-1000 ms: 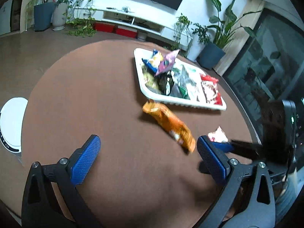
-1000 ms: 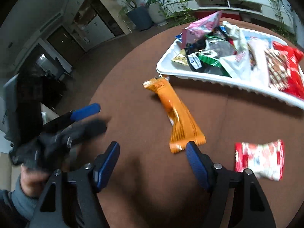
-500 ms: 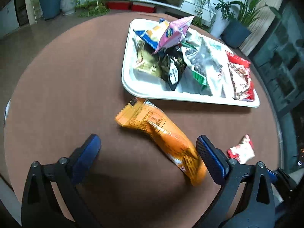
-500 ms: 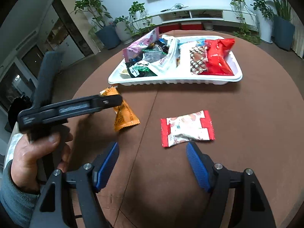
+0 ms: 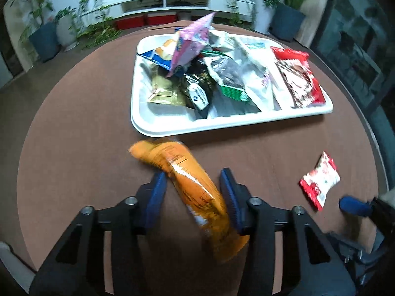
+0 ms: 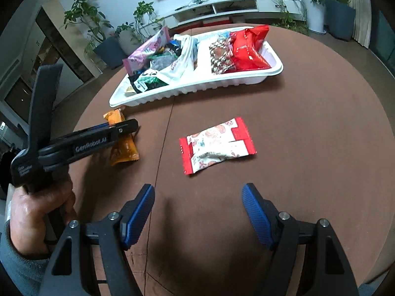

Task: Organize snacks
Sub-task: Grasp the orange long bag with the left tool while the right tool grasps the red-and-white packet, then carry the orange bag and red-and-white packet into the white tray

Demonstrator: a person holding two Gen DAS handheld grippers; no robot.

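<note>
A: Your left gripper (image 5: pixel 193 187): what's it doing?

B: Pads sit either side of the orange snack pack (image 5: pixel 187 185), jaws narrowed around it. Pic's blurred there, so can't tell if they're actually pinching it or just flanking. Pack runs lengthwise between the fingers, far end pointing at the near-left corner of the white tray (image 5: pixel 172 128).

A: And from the right wrist cam?

B: Same pack (image 6: pixel 122 145) lies near the table's left edge, partly hidden behind your left gripper (image 6: pixel 123 128), w/ your left hand (image 6: pixel 39 212) on the handle.

A: Right gripper (image 6: pixel 198 206)?

B: Spread wide, nothing between the pads. It hangs over the brown table (image 6: pixel 308 135) toward the near edge.

A: The other loose snack?

B: Red-and-white packet (image 6: pixel 217 145) flat on the table, mid-table, just ahead of your right gripper, apart from the tray (image 6: pixel 197 86). Left cam shows it (image 5: pixel 319 180) near the table's right edge.

A: Tray?

B: Toward the far edge, piled w/ assorted snack bags; red bag (image 6: pixel 246 46) at its right end, pink bag (image 5: pixel 191 44) sticking up at the far-left part.
</note>
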